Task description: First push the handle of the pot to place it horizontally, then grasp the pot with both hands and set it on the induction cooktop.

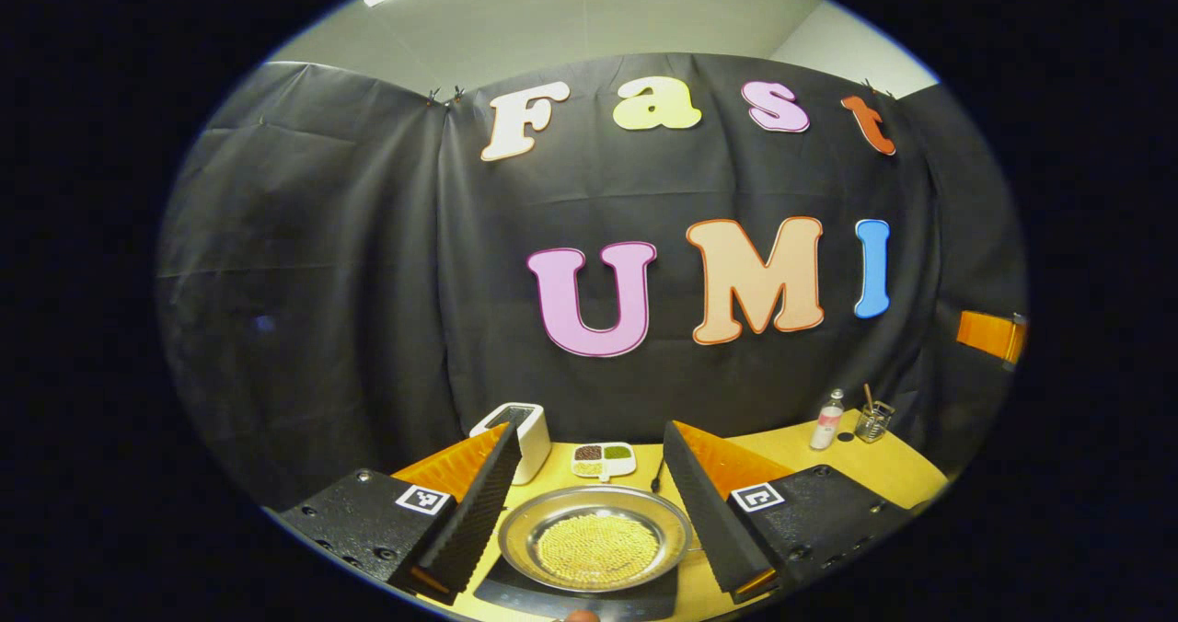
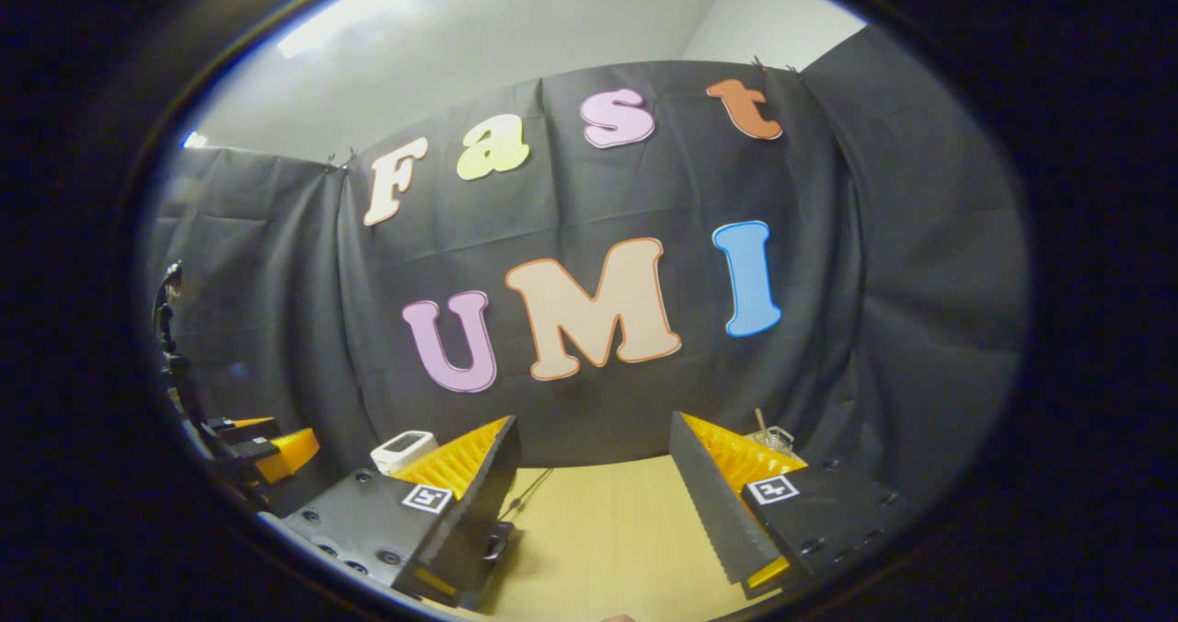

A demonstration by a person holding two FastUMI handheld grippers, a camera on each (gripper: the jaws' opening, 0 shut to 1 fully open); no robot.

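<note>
A: Where is the pot?

B: In the left gripper view the shallow, round, silvery metal pot [image 1: 594,537], filled with small yellow grains [image 1: 596,548], sits on the flat black induction cooktop [image 1: 515,593] at the near edge of the yellow wooden table [image 1: 906,475]. It lies between the two fingers of the left gripper [image 1: 594,512], seen beyond them rather than touched by them.

A: So the left gripper is not holding it?

B: No. Its black ribbed fingers with orange backs [image 1: 479,502] stand spread wide, well apart from the pot's rim on both sides.

A: And the handle?

B: A thin dark stick [image 1: 657,477] rises just behind the pot's far right rim; I cannot tell whether it is the handle.

A: What else is on the table?

B: Far left, a white box-shaped toaster [image 1: 520,433]. Beside it, straight behind the pot, a small white divided dish [image 1: 603,459] with dark, green and pale contents. Far right, a small clear bottle with a pale cap [image 1: 827,421], and next to it a clear glass with a brown stick in it [image 1: 873,418].

A: The right gripper?

B: In the right gripper view the right gripper [image 2: 594,502] is also spread open, holding nothing, with bare yellow table showing between its fingers. The white toaster [image 2: 403,449] peeks out behind its left finger and a clear glass [image 2: 771,438] behind its right one. At the far left edge of that view the orange and black of the other gripper [image 2: 262,452] shows, well apart.
</note>
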